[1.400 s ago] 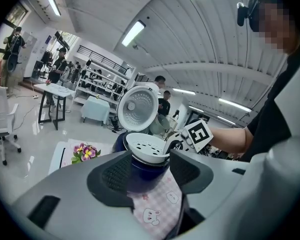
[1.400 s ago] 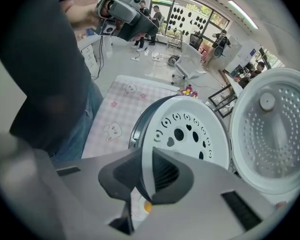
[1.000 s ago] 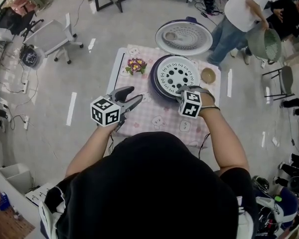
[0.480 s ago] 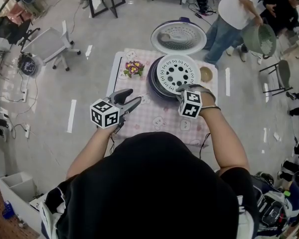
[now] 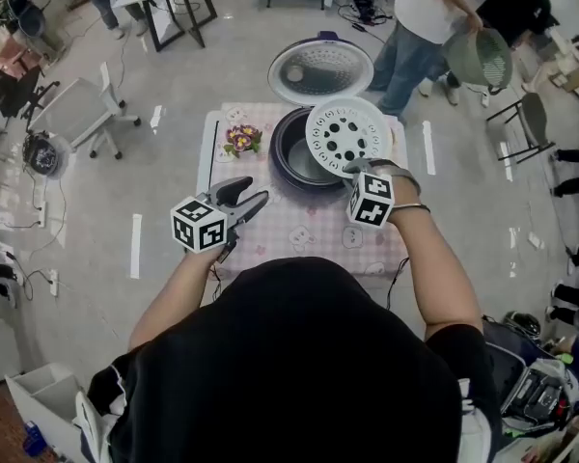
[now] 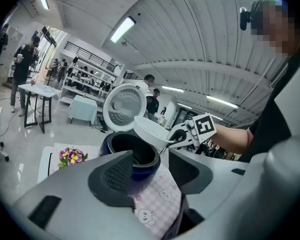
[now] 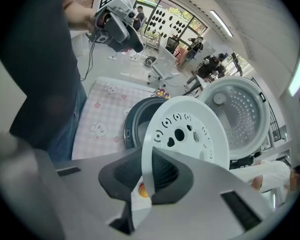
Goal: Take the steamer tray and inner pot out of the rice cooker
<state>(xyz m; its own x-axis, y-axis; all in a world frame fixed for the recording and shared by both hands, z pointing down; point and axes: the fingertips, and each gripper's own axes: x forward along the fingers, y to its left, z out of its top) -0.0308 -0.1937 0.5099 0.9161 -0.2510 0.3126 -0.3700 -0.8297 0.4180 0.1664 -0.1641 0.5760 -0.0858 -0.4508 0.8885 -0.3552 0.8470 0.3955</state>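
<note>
The white steamer tray (image 5: 346,135) with round holes hangs lifted above and right of the open rice cooker (image 5: 299,152). My right gripper (image 5: 360,170) is shut on the tray's near rim; in the right gripper view the rim (image 7: 146,184) sits pinched between the pads. The dark inner pot (image 7: 140,124) is still in the cooker, also seen in the left gripper view (image 6: 132,154). My left gripper (image 5: 249,197) hovers open over the tablecloth, left of the cooker, with nothing between its fingers.
The cooker's lid (image 5: 320,69) stands open at the back. A small pot of purple flowers (image 5: 241,139) sits on the pink checked tablecloth (image 5: 299,230) at the left. People stand beyond the table (image 5: 434,17); one holds a green basket (image 5: 481,58).
The right gripper has lifted the steamer tray up out of the cooker and a little to the right, uncovering the inner pot. The left gripper has stayed where it was.
</note>
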